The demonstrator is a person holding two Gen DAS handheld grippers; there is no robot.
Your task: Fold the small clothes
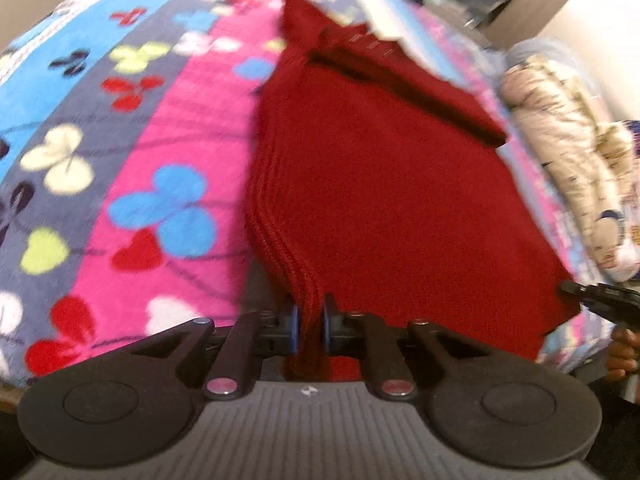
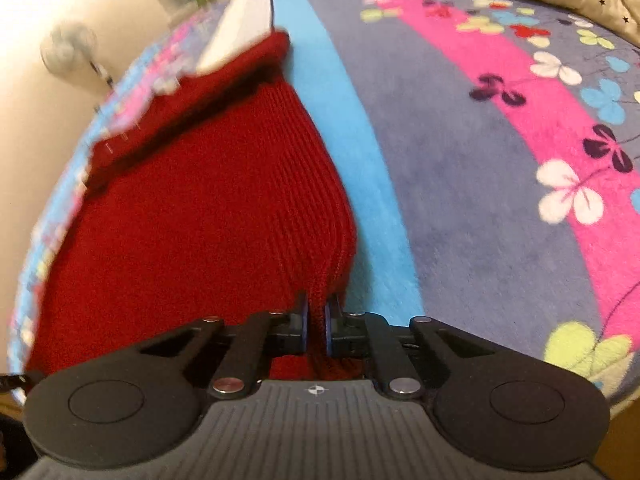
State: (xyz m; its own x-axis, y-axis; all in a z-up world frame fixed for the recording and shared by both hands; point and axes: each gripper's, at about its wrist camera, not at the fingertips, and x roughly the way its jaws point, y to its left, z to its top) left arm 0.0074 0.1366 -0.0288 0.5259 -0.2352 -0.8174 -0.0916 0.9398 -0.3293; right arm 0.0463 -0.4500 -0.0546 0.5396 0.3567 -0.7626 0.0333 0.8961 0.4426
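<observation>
A dark red ribbed knit garment point(image 1: 380, 184) is lying spread across a fleece blanket striped in pink, blue and grey with clover-shaped flowers point(image 1: 160, 128), its near edge lifting toward both tools. The left gripper point(image 1: 311, 326) is pinching a bunched fold of that near hem between its blue-padded jaws, while the right gripper point(image 2: 316, 330) is clamping another gathered corner of the same red knit point(image 2: 208, 208) beside the blanket's light-blue stripe point(image 2: 360, 152). A cream quilted bedcover point(image 1: 568, 160) is sitting crumpled just beyond the garment's far side.
</observation>
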